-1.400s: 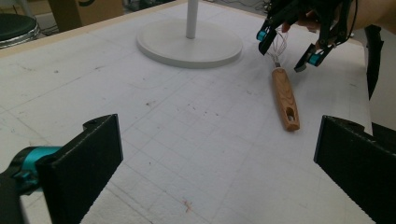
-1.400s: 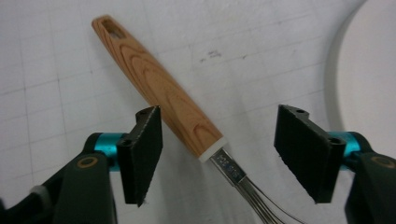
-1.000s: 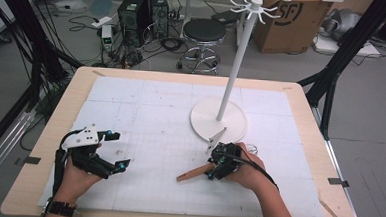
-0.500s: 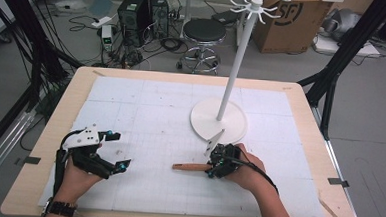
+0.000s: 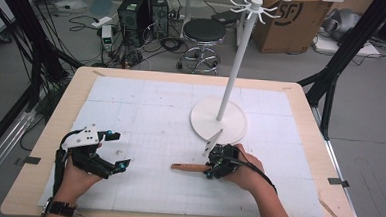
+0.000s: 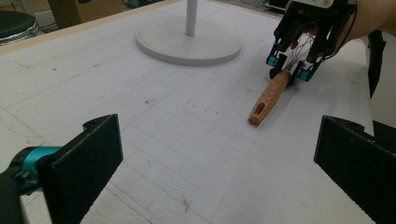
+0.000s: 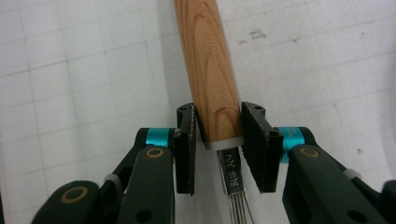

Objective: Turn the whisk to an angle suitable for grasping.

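Observation:
A whisk with a wooden handle [image 5: 190,167] lies on the white gridded mat, its handle pointing left. My right gripper [image 5: 211,168] is shut on the handle's inner end, where the steel shank and wires begin. In the right gripper view both pads [image 7: 186,135] press the handle [image 7: 212,70] from either side. The left gripper view shows that right gripper [image 6: 288,70] at upper right, with the handle [image 6: 270,96] sticking out toward the camera. My left gripper [image 5: 120,149] rests at the mat's left, open with nothing between its jaws [image 6: 217,163].
A white stand with a round base [image 5: 203,120], a tall pole [image 5: 231,75] and hooks on top is just behind the right gripper. The mat [image 5: 146,111] covers a wooden table [image 5: 39,145]. A stool [image 5: 204,31], boxes and cables lie on the floor beyond.
The whisk's handle has swung from slanting down-left to lying level and pointing left. The right gripper's jaws have closed on it. The left hand has kept still.

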`<state>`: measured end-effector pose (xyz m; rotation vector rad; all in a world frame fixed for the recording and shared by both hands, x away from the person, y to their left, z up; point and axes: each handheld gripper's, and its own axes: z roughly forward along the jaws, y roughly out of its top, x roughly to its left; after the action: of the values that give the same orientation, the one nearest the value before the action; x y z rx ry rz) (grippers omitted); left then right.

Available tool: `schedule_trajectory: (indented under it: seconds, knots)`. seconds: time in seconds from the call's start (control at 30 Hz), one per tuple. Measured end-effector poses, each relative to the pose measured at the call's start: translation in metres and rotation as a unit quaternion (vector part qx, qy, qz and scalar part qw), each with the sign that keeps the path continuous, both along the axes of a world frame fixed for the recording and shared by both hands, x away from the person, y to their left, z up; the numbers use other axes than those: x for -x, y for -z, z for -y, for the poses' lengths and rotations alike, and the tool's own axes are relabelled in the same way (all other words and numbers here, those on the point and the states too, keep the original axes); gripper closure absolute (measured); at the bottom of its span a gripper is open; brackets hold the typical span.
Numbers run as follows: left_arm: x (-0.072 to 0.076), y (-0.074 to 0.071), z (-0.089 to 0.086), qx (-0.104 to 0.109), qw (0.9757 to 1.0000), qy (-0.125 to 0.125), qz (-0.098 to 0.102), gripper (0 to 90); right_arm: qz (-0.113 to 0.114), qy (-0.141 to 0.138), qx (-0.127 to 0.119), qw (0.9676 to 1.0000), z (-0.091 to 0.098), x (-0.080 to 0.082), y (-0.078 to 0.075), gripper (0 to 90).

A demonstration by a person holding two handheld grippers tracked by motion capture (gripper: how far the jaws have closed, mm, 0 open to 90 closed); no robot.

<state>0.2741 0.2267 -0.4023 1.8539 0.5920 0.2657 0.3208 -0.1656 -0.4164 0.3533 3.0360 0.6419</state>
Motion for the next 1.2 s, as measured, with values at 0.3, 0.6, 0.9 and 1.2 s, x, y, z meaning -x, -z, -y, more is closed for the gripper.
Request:
schedule_trajectory:
  seconds: [0.3, 0.6, 0.9, 1.2]
  knots:
    - [0.000, -0.001, 0.000, 0.001, 1.0000, 0.000, 0.001, 1.7, 0.002, -0.020, -0.008, 0.9998, -0.024, 0.001, 0.001, 68.6]
    - [0.000, -0.001, -0.001, 0.002, 1.0000, 0.001, 0.001, 1.7, -0.014, -0.021, -0.023, 0.9994, -0.032, -0.002, 0.002, 60.4]
    - [0.000, -0.001, -0.001, 0.001, 1.0000, 0.000, 0.002, 1.7, -0.009, -0.018, -0.017, 0.9997, -0.035, -0.001, 0.003, 61.0]
    - [0.000, -0.002, -0.003, 0.001, 1.0000, -0.001, 0.003, 1.7, 0.023, -0.021, -0.007, 0.9995, -0.038, 0.005, -0.002, 69.5]
